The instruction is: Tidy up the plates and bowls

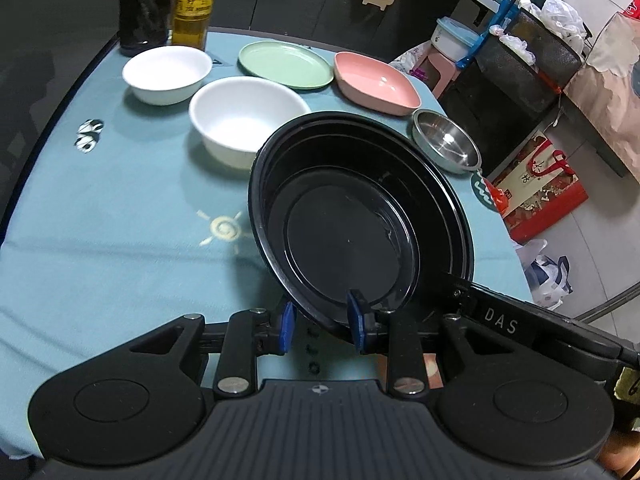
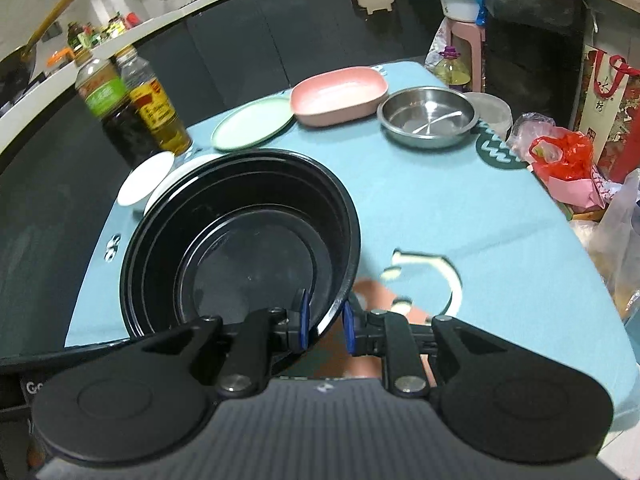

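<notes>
Bowl (image 1: 352, 216) transfer: both tongs clamped on one black rim, bowl tilted above the worktop (image 1: 120, 208).
Keep left tongs (image 1: 322, 320) and right tongs (image 2: 326, 322) level with each other; the rim looks thin, glossy plastic and may slip. Judge the likely target as the white bowl (image 1: 244, 120), round and smooth. Steel bowl (image 2: 428, 116), pink dish (image 2: 340, 96) and green plate (image 2: 252, 124) lie beyond.
</notes>
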`<state>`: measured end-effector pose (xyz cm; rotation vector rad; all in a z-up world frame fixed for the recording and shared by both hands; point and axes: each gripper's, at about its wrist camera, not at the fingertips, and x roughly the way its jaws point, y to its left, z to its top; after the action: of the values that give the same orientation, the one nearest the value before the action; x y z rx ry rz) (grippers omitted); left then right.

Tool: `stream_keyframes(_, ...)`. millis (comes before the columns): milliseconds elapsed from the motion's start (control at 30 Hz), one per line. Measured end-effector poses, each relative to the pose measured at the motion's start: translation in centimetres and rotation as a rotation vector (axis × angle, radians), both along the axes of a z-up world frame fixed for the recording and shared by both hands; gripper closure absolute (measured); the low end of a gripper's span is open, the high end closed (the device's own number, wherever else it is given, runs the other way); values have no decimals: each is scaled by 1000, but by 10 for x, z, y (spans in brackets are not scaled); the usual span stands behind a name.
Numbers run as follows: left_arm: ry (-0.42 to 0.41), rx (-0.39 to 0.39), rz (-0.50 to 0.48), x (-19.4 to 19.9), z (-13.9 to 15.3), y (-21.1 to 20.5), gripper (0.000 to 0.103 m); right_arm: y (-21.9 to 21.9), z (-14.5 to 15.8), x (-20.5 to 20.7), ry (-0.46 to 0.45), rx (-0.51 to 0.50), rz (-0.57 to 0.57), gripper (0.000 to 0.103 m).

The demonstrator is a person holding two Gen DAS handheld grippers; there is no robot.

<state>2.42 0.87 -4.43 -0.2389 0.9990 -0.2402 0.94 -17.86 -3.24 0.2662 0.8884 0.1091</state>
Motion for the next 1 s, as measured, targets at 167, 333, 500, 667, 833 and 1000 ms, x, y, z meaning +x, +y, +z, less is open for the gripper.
stream_keyframes(167,10,-7,4,-13,-3,10,78,9,-1,-13,1,-9,16,82)
stream_keyframes(333,27,-9,15,-20,-9,18,78,18,-5,-25,8,-17,32,81)
stream_keyframes(500,40,-3,19,-25,-15,20,77,23,-11,-29,25,-16,41,81)
stream_keyframes(667,47,-4,23,-25,-17,23,77,25,-13,-30,31,-14,46,81)
stream_keyframes(833,56,-5,18,-22,-20,22,76,25,-15,-28,36,-10,49,81)
stream_keyframes(1000,50,-13,-32,-22,-18,25,71,22,-17,-27,47,7,44,81)
